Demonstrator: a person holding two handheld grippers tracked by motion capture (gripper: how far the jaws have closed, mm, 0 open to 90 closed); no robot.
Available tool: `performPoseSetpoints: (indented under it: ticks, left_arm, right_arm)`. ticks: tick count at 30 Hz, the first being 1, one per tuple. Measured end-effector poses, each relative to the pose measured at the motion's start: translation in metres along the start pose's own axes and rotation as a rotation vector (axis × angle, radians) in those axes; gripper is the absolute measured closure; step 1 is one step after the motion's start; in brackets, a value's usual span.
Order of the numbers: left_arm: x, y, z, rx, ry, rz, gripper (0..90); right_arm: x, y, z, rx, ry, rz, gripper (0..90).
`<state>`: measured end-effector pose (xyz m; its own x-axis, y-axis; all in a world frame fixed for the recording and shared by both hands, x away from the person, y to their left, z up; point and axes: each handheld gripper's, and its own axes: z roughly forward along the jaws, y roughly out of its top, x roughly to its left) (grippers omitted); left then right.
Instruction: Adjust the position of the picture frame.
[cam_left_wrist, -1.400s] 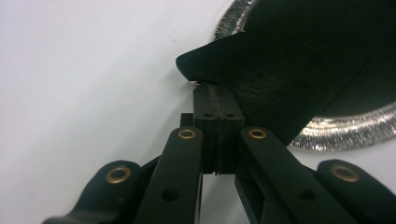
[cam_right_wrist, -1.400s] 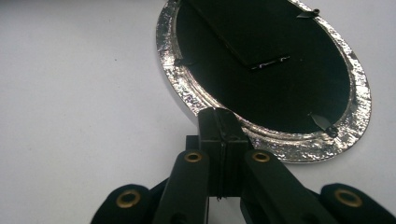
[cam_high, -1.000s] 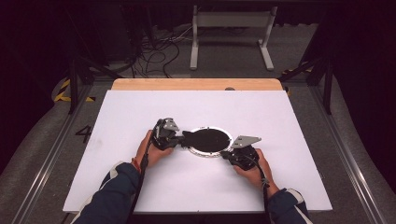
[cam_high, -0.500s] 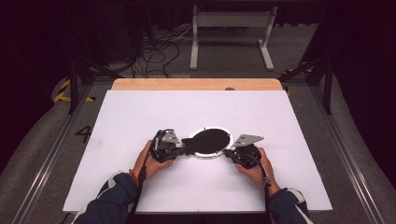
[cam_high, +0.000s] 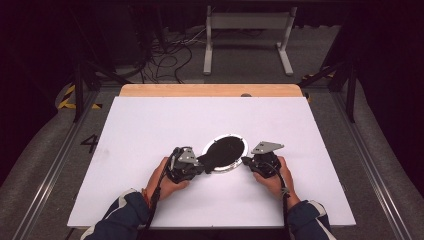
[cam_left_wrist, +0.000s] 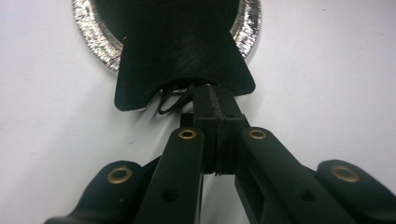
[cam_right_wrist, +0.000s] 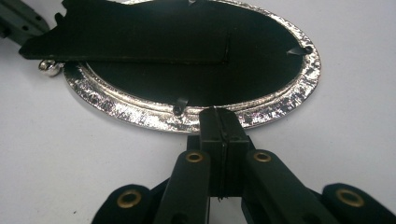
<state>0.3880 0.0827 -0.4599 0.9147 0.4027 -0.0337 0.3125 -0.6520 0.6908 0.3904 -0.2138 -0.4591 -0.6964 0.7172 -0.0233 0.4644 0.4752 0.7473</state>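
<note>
- Here, the black flap lay over the oval foil tray, which sat on the white worktop somewhat nearer its front edge than its back edge and roughly midway between its left and right edges.
- The flap's flared end overhung the tray's silver rim on the left side, right at the tips of the left gripper, and a thin dark loop curled out beneath it.
- The left gripper had its jaws pressed together; its tips sat under the flap's edge, though whether they pinched the flap or only touched it could not be told.
- The right gripper was also closed, its tips set against the tray's rim on the opposite side, seemingly bracing it rather than pinching it.
- To do the step well, I judged the right gripper should hold the rim down steadily while the left drew the flap low and level, slowly, toward the worktop's left edge.
- The risk looked to be that the light tray would slide or lift with the flap, so any pull should stay gentle.
</note>
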Motion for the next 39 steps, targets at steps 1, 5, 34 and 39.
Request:
performPoseSetpoints:
  ticks: [1, 5, 34, 39]
  left_arm:
    - [-0.002, 0.0, 0.0, -0.001, 0.005, -0.006, 89.9]
    - [-0.005, 0.001, 0.002, -0.005, -0.005, -0.013, 89.9]
    - [0.052, -0.005, -0.011, -0.115, 0.073, -0.105, 86.7]
    - [0.052, -0.004, 0.001, -0.073, 0.059, -0.098, 86.6]
  right_arm:
    - [0.0, 0.0, 0.0, -0.001, -0.001, 0.004, 90.0]
    - [-0.001, 0.001, 0.001, -0.002, -0.004, 0.011, 90.0]
    - [0.004, 0.004, 0.003, 0.011, -0.051, -0.003, 90.0]
    - [0.007, 0.004, 0.003, 0.015, -0.032, -0.014, 90.0]
